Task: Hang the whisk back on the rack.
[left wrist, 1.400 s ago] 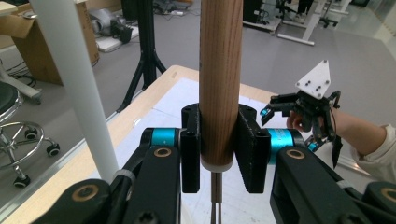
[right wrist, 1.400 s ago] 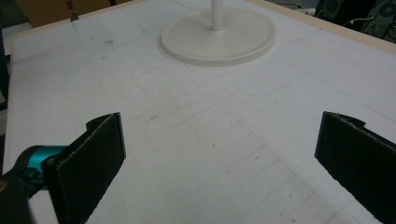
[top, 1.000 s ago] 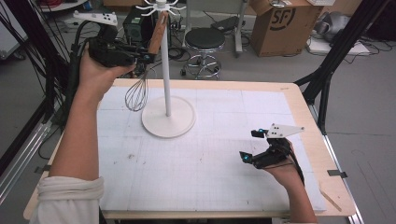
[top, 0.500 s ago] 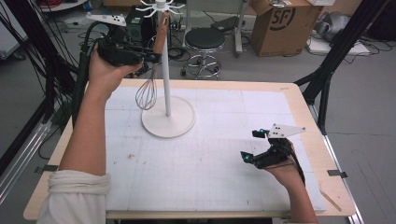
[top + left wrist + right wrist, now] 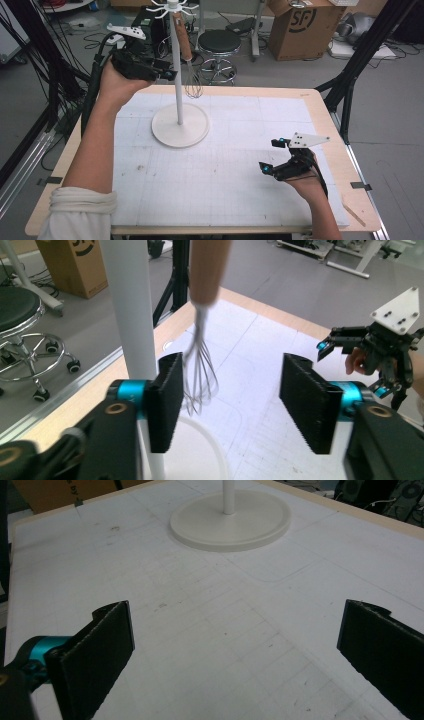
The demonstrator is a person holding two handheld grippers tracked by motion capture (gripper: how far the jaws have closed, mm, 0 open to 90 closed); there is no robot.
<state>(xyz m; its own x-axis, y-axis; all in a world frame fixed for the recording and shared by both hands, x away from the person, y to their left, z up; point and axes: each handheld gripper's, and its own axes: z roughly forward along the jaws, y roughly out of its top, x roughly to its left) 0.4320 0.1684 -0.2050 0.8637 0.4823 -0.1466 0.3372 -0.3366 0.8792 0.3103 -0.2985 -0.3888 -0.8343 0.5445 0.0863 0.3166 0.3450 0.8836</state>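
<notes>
Whisk (image 5: 200, 375) has bright metal wires and a smooth wooden handle, the stand (image 5: 180, 131) at its 7 o'clock looks matt cream plastic, the counter (image 5: 320, 100) is pale wood under a scuffed white gridded mat (image 5: 200, 630), and the jaws carry ribbed black pads.

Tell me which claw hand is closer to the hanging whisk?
The left black two-jaw gripper, held high beside the white stand pole, is closer to the wooden-handled wire whisk. The right black two-jaw gripper sits low over the white gridded mat, far away.
</notes>
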